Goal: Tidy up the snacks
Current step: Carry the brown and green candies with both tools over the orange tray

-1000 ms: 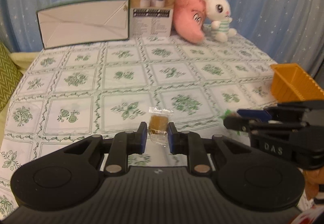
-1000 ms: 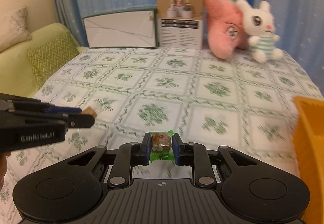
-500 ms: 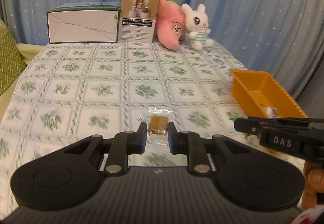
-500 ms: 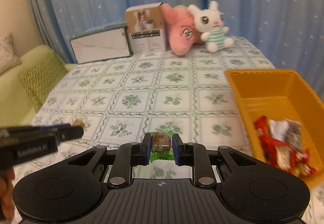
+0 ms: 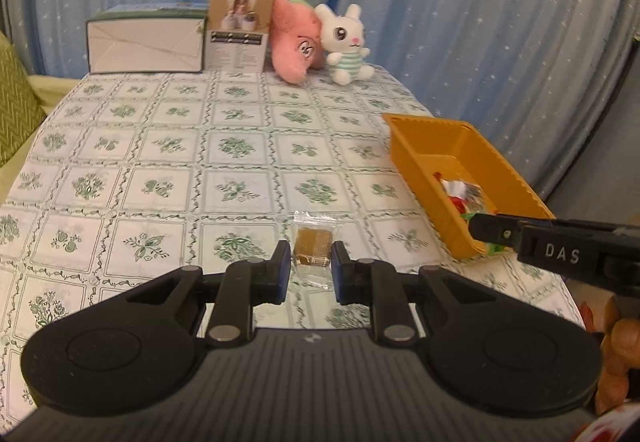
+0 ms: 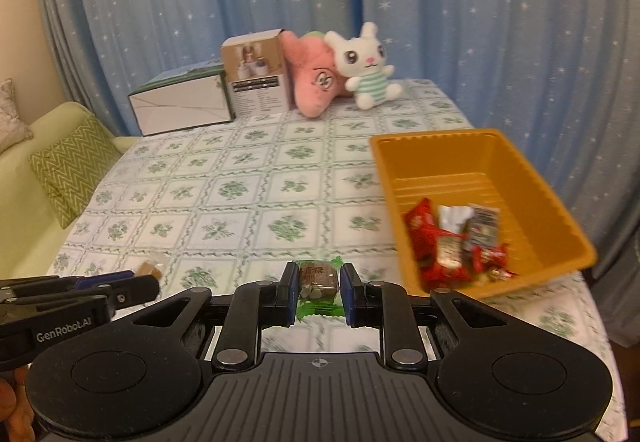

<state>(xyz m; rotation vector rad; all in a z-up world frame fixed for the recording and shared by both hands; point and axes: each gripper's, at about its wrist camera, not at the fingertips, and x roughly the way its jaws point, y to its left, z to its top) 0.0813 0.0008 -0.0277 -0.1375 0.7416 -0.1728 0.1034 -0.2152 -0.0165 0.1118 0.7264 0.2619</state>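
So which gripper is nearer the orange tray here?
Right. The right gripper, holding a green-wrapped candy, is beside the orange tray's near corner; the left gripper, holding a clear-wrapped candy, is farther out to the left.

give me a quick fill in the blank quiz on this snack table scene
1. The left gripper is shut on a clear-wrapped ____ snack.
2. The right gripper holds a candy in a ____ wrapper.
3. The red packets lie in the ____ tray.
4. The white plush is a ____.

Missing words: brown; green; orange; rabbit
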